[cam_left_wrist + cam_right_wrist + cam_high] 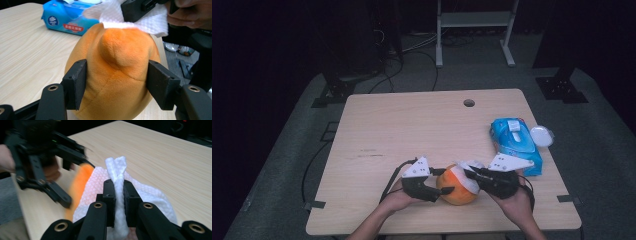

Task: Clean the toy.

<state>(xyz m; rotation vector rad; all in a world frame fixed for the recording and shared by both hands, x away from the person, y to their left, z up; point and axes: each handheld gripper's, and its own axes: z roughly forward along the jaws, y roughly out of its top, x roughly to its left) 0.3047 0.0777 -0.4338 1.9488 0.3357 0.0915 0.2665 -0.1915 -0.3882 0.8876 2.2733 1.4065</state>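
Orange plush toy (455,192) at bench (412,130) 6 o'clock edge. Left hand-held gripper (115,82) clamped on toy flanks. Right hand-held gripper (119,195) pinched narrow on white tissue (117,167), draped over toy top. Blue wipes pack (516,144) at 3 o'clock.

The blue wipes pack (65,18) carries a round white logo and a red label strip with white characters — print too small to read. No other legible text.

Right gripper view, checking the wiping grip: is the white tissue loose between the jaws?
No, the right tool has its jaws pinched tight on a fold of the white tissue.
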